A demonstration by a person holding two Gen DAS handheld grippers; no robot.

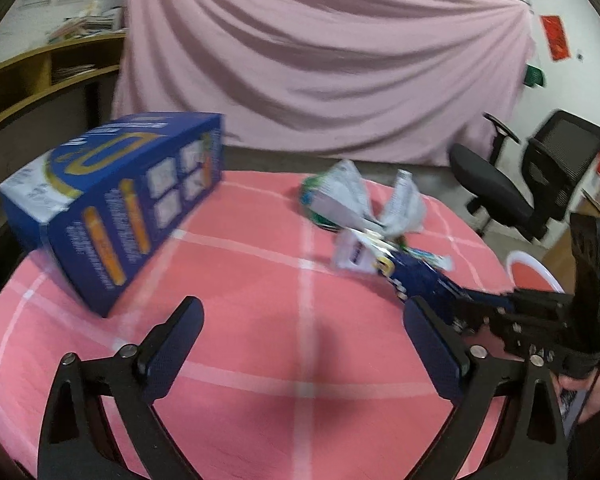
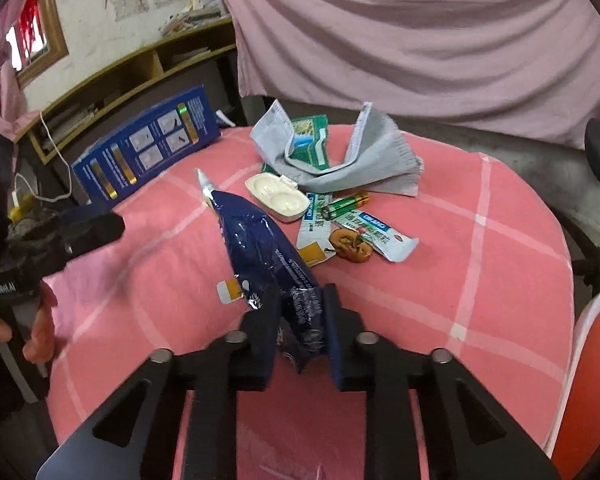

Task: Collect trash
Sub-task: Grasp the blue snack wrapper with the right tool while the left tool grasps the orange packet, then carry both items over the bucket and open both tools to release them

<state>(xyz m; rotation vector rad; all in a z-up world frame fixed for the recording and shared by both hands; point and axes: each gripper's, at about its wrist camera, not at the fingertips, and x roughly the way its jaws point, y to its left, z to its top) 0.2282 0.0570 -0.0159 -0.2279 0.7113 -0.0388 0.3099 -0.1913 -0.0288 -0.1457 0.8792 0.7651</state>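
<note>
My right gripper [image 2: 302, 312] is shut on a dark blue foil wrapper [image 2: 260, 248] and holds it above the pink checked tablecloth [image 2: 480, 280]. The wrapper also shows in the left wrist view [image 1: 416, 280], with the right gripper [image 1: 464, 304] behind it. My left gripper [image 1: 300, 320] is open and empty over the cloth. A trash pile lies beyond: grey paper [image 2: 380, 160], green carton [image 2: 310, 140], cream plastic case [image 2: 276, 198], green battery [image 2: 346, 204], green-white wrappers [image 2: 376, 236], brown scrap [image 2: 350, 246].
A blue carton box [image 1: 112, 208] lies tilted on the table's left side, also in the right wrist view [image 2: 148, 148]. A black office chair [image 1: 512, 184] stands right of the table. A pink curtain [image 1: 320, 60] hangs behind. Wooden shelves [image 2: 112, 84] stand left.
</note>
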